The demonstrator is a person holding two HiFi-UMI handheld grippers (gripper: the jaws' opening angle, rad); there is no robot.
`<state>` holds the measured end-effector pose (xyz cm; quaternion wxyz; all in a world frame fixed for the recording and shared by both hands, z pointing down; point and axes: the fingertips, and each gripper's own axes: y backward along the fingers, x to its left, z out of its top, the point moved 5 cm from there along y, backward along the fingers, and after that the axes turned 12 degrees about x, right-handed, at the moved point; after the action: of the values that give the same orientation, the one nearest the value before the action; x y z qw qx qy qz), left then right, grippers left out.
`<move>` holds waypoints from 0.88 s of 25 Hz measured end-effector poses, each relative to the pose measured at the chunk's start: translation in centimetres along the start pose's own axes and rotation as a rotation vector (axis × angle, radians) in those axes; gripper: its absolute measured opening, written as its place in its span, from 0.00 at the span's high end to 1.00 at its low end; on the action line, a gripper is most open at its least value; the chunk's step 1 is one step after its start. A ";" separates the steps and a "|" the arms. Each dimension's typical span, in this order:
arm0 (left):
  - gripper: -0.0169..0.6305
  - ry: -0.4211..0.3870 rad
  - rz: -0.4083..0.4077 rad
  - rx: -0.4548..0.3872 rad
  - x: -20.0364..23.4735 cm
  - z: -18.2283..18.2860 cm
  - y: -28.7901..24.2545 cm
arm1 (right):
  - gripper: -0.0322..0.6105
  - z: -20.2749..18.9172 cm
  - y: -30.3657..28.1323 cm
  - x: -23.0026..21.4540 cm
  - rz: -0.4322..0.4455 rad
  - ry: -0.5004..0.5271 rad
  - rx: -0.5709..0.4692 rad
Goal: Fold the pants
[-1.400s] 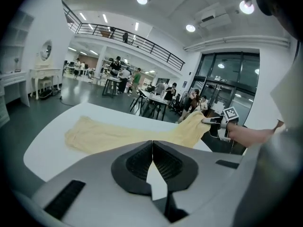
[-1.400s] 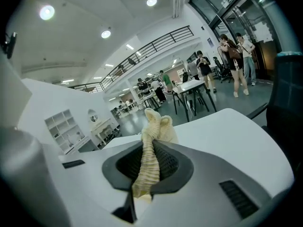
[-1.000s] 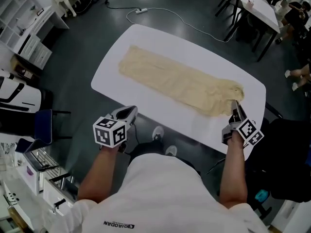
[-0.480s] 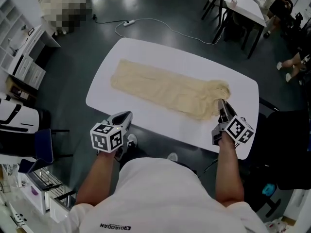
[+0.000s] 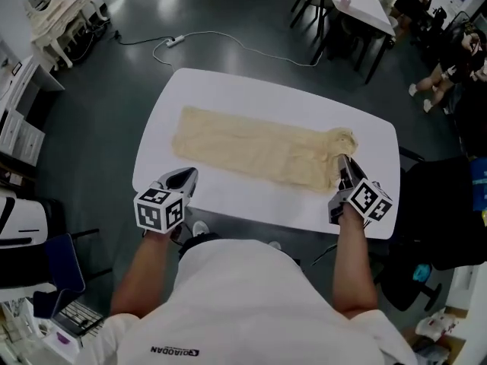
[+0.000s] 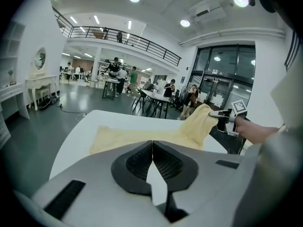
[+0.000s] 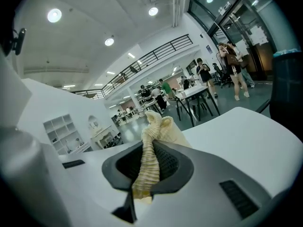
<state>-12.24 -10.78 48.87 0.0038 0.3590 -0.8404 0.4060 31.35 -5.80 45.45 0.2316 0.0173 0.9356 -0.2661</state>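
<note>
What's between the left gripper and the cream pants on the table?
Only bare white table. In the head view the left gripper is just short of the pants; the left gripper view shows plain tabletop ahead of its closed jaws.

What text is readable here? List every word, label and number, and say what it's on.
"QUADAN", as best it reads: small, reversed-looking print on the shirt.
Cubes on the left gripper and right gripper: square patterns only, no words.
Sheets on the glass: too blurred to read.
</note>
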 end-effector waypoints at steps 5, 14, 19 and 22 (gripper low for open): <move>0.93 -0.014 -0.075 -0.001 4.6 1.7 0.0 | 0.87 -0.3 -1.5 4.0 -0.070 -0.014 0.000; 0.93 -0.060 -0.123 0.010 11.6 2.5 2.2 | 0.86 -1.6 -5.0 11.5 -0.113 -0.008 0.009; 0.93 -0.076 -0.143 0.028 14.7 1.9 2.8 | 0.86 -3.2 -8.1 14.8 -0.133 0.002 0.039; 0.93 -0.085 -0.150 0.036 16.2 1.5 3.2 | 0.86 -3.7 -9.7 16.7 -0.143 0.003 0.054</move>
<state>-25.73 -20.24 50.51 -0.0077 0.4379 -0.8031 0.4041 13.36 -13.82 45.60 0.2099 -0.0428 0.9273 -0.3069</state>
